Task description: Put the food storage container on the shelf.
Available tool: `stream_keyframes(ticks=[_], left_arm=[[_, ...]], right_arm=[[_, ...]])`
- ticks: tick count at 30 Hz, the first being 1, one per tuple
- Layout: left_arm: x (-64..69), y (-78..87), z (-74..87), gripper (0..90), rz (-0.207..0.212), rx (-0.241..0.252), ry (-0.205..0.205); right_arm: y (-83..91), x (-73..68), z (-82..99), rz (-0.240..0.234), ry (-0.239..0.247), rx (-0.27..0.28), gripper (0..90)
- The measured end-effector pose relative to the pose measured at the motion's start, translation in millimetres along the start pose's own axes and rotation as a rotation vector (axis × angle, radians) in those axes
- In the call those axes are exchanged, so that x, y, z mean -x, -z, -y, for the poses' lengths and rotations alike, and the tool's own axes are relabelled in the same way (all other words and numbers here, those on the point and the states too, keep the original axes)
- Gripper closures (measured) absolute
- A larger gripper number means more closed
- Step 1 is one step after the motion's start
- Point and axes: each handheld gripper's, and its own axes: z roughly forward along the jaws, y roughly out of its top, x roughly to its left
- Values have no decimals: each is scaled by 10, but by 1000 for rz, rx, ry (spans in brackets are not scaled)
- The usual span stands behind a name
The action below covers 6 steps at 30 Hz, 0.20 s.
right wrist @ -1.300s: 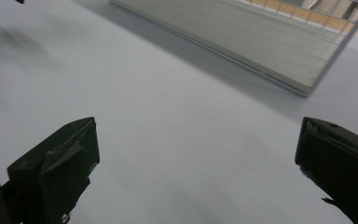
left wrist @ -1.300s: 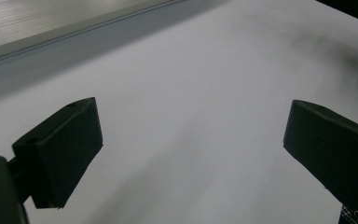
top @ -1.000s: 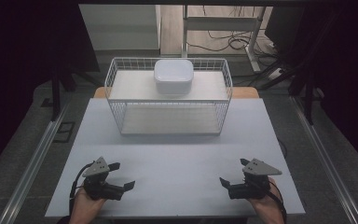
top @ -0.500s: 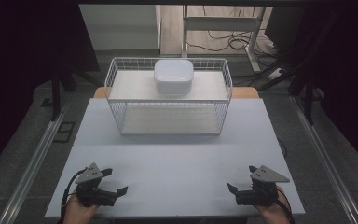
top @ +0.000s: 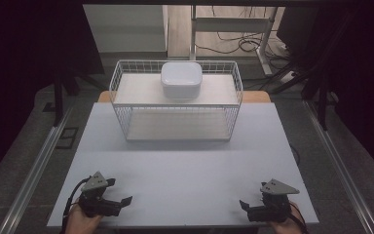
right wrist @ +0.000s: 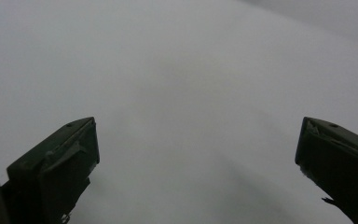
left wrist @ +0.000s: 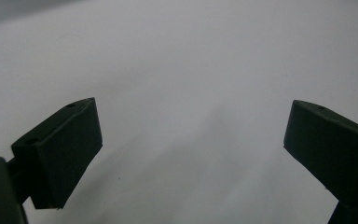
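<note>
- Two grippers here, one per hand, both parked low at the near edge of the white table (top: pixel 185 170).
- The left gripper (top: pixel 121 201) sits at the near left corner, pointing toward the middle of the table. The left gripper view has its two black jaws spread wide with nothing but bare tabletop between them, so it's got hold of nothing.
- The right gripper (top: pixel 246 204) is at the near right corner, pointing inward too. Same deal in the right gripper view: two jaws wide apart, plain white surface between, nothing held.
- Each gripper has one grey three-cornered plate on top, and you can see a dark cable looping off the left one.
- One white wire basket (top: pixel 121 105) stands at the far side of the table, roughly centred, well apart from both grippers. It has a flat white shelf across the top and another white panel at the bottom.
- One white rounded-square container (top: pixel 181 80) sits on that top shelf, about in the middle, upright.
- So the count is: two grippers, one basket, one container, one table.
- The grippers are well apart from each other, with open tabletop between them.
- Past the table there's a grey floor with some cables (top: pixel 233 44) lying on it and a metal frame leg nearby.
</note>
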Motion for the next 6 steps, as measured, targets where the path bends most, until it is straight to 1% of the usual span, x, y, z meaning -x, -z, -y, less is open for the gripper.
stream_keyframes(ticks=[6], left_arm=[[-1,-15,-7,39,-3,-11,4]], right_arm=[[13,8,6,4,-11,9,0]])
